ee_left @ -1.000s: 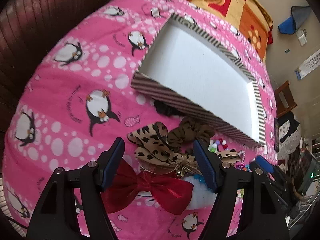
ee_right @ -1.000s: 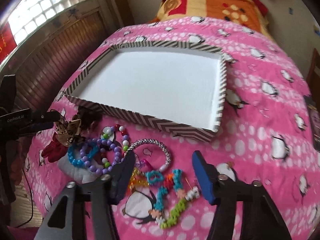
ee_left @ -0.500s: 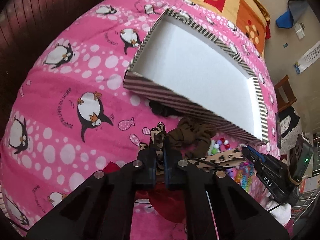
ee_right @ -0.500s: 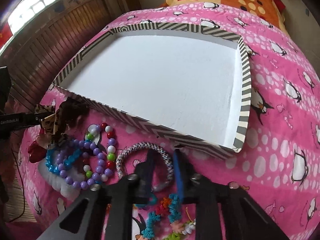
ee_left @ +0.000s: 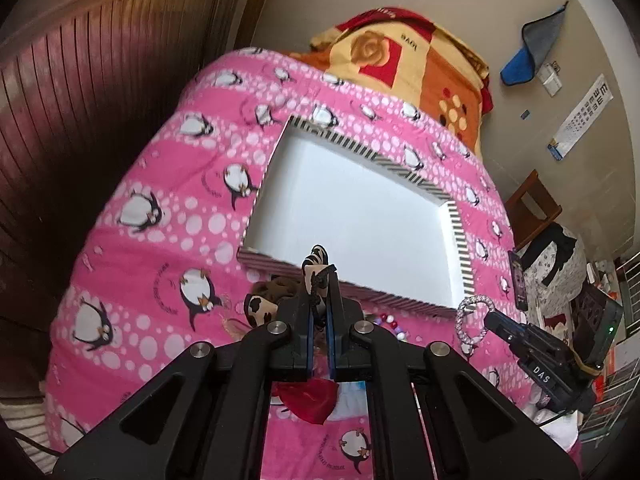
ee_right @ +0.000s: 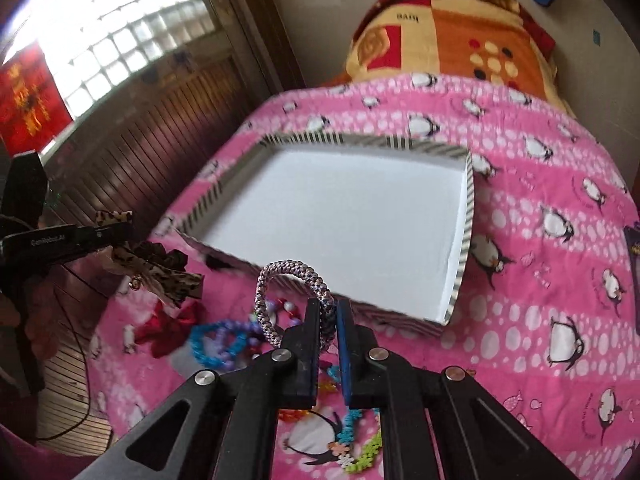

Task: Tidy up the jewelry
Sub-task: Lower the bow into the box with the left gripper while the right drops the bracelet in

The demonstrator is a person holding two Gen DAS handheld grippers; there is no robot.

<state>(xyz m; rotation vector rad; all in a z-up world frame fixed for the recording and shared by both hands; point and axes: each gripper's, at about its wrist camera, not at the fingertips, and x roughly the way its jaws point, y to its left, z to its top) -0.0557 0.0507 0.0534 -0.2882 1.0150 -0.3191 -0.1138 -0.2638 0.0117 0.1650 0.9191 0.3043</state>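
Observation:
A white tray with a striped rim (ee_left: 456,220) (ee_right: 468,200) lies empty on the pink penguin blanket. My left gripper (ee_left: 319,300) is shut on a leopard-print bow (ee_left: 314,266) (ee_right: 160,272) and holds it lifted just before the tray's near wall. My right gripper (ee_right: 329,320) is shut on a braided grey-white bracelet (ee_right: 280,276) (ee_left: 470,320), raised above the blanket near the tray's near wall. A red bow (ee_right: 172,326) (ee_left: 308,398), blue and purple bead bracelets (ee_right: 216,340) and small bead charms (ee_right: 356,432) lie on the blanket below.
A folded orange and red blanket (ee_right: 452,36) lies at the bed's far end. A dark wood-panelled wall (ee_left: 80,120) runs along the left of the bed. A wooden chair (ee_left: 532,204) and cluttered items stand to the right.
Both grippers closed from open: the left on the leopard bow, the right on the braided bracelet. Both have since lifted their items off the blanket.

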